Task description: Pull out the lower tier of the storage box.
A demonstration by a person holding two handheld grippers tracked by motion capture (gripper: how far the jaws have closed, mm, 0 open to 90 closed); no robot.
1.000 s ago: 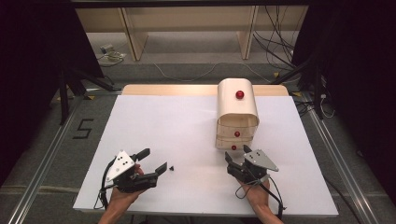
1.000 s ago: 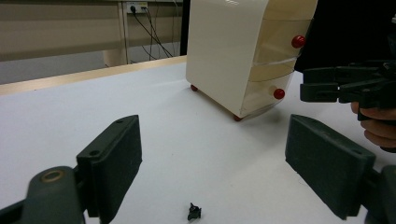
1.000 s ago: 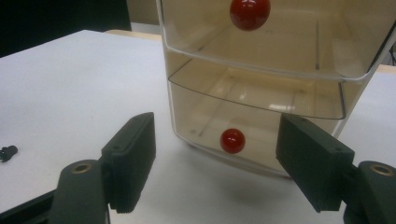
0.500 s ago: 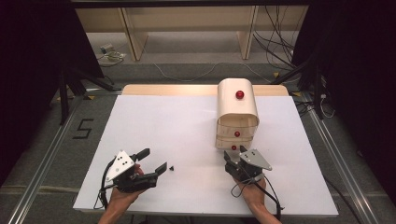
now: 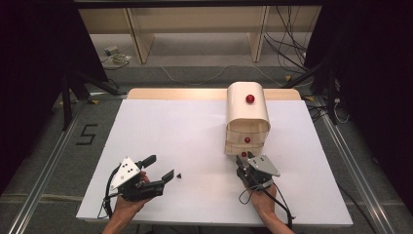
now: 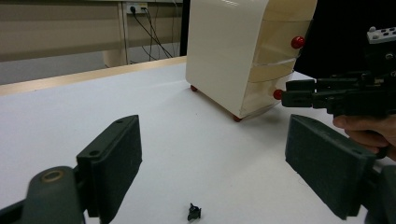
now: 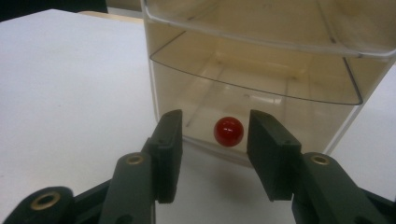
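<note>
In the high view, a small cream drawer cabinet (image 5: pixel 247 119) stands on the white table (image 5: pixel 160 131), right of its middle, with red knobs on its front. The right gripper (image 5: pixel 242 161) sits just in front of the cabinet's foot, its tips at the bottom drawer's red knob (image 5: pixel 244 154). Compared with the frames from a second and half a second ago, it has crept slightly toward the cabinet. The left gripper (image 5: pixel 160 167) rests well apart near the table's near-left edge, unmoved, its jaws spread with nothing between them. A tiny black part (image 5: pixel 179 175) lies on the table just beyond its tips.

In the left gripper view, the two black jaws stand wide apart over bare table, and the black part (image 6: pixel 194 212) lies between them near the bottom. Farther off, the cabinet (image 6: pixel 233 51) shows its side and drawer fronts, and the right gripper (image 6: pixel 292 92) reaches level toward the lowest knob (image 6: pixel 278 94), held by a hand (image 6: pixel 366 132).

In the right gripper view, the bottom drawer (image 7: pixel 254 100) is clear plastic and looks closed and empty. Its red knob (image 7: pixel 229 131) sits between the two jaws, which have just been closing; a narrow gap still shows on either side, so the pads are not yet pressing on it.

This narrowing suggests that the step in hand is gripping the knob to pull the bottom drawer out. A little more closing should clamp it.
</note>
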